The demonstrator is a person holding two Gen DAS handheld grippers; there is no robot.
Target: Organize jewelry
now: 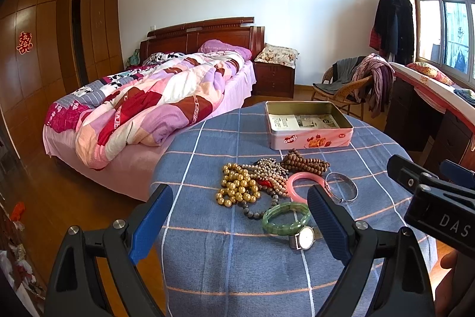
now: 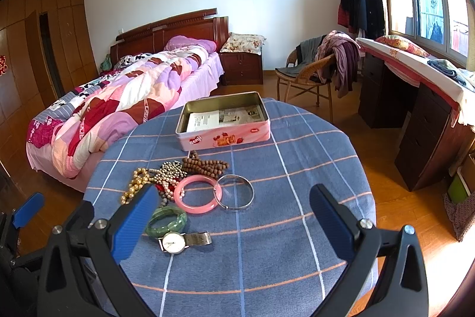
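A pile of jewelry lies on a round table under a blue checked cloth [image 1: 225, 266]: gold bead strands [image 1: 237, 184], brown wooden beads [image 1: 302, 161], a pink bangle [image 2: 197, 195], a silver bangle [image 2: 236, 192], a green bracelet [image 1: 286, 217] and a wristwatch [image 2: 175, 242]. Behind the pile stands an open pink tin [image 2: 224, 121] lined with paper. My left gripper [image 1: 240, 216] hovers open above the pile's near side. My right gripper [image 2: 234, 216] is open too, over the cloth right of the watch. Neither holds anything.
A bed with a patchwork quilt [image 1: 142, 109] is left of the table. A wicker chair with clothes [image 2: 320, 70] and a dark desk [image 2: 415, 115] stand to the right under the window. Wood floor surrounds the table. The right gripper's body [image 1: 436, 198] shows at the left view's edge.
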